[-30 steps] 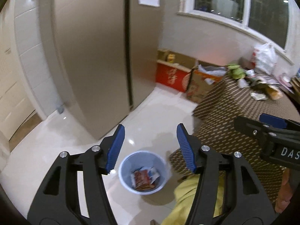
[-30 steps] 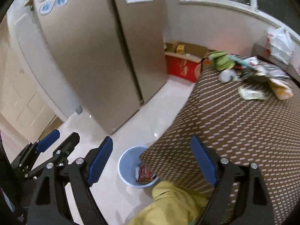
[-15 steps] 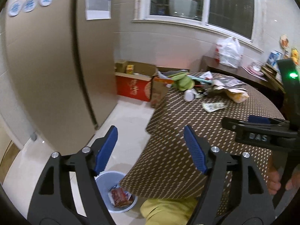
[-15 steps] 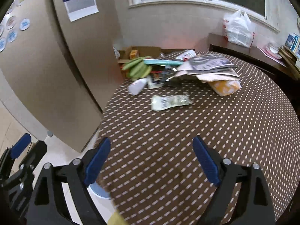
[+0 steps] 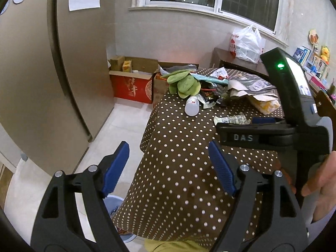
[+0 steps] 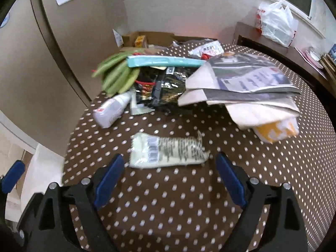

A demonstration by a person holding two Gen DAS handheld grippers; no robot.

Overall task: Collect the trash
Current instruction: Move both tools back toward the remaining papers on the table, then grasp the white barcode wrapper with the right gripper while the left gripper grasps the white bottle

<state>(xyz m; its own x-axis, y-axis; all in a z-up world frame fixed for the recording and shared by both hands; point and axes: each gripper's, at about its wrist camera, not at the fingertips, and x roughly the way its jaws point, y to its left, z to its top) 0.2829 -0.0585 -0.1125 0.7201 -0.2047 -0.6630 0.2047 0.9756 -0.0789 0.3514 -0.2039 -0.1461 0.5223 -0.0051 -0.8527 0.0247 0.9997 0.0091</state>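
While both grippers gape empty, pale wrapper on dotted tablecloth

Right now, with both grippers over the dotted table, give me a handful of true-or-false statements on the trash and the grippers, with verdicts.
1. The right gripper holds the pale wrapper. False: the pale wrapper lies flat on the dotted tablecloth, just beyond the open jaws, untouched.
2. The left gripper is empty. True: nothing sits between its jaws, which have just been opening.
3. The white bottle stands upright. False: it lies on its side near the table edge.
4. The newspaper partly covers an orange packet. True.
5. The blue bin sits on the table. False: it is on the floor, partly hidden by the tablecloth's edge.
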